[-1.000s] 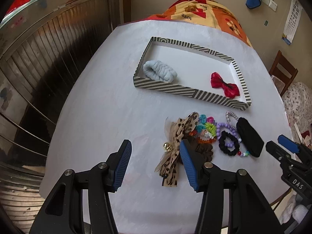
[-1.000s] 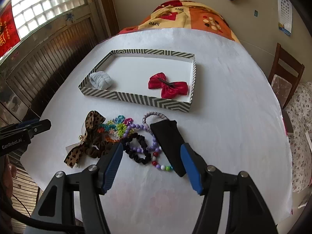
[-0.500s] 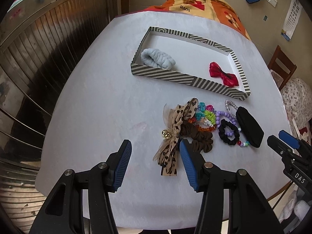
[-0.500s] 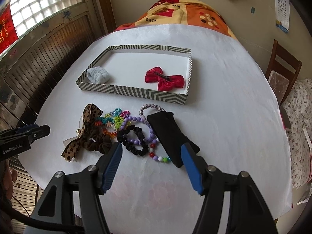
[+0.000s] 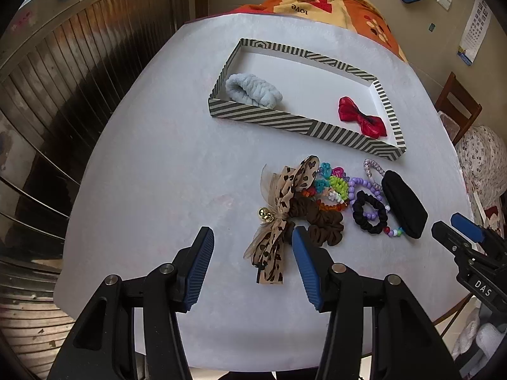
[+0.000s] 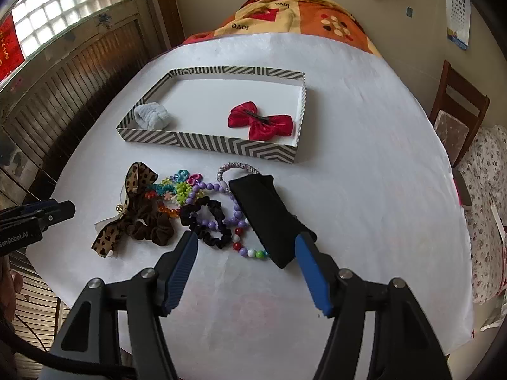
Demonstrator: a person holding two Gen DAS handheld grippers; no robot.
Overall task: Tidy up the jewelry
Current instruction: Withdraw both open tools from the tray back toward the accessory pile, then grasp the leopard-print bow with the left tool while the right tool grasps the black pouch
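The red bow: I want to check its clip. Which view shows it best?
The right wrist view: the red bow lies large and unobstructed in the striped tray, its dark clip visible across the middle. The left wrist view shows it smaller, its lower edge behind the tray wall.

Striped tray (image 6: 202, 142), red bow (image 6: 260, 121), leopard-print ribbon (image 5: 279, 209)

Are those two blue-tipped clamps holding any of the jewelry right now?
No. The left hand-held gripper and right hand-held gripper are both open and empty.
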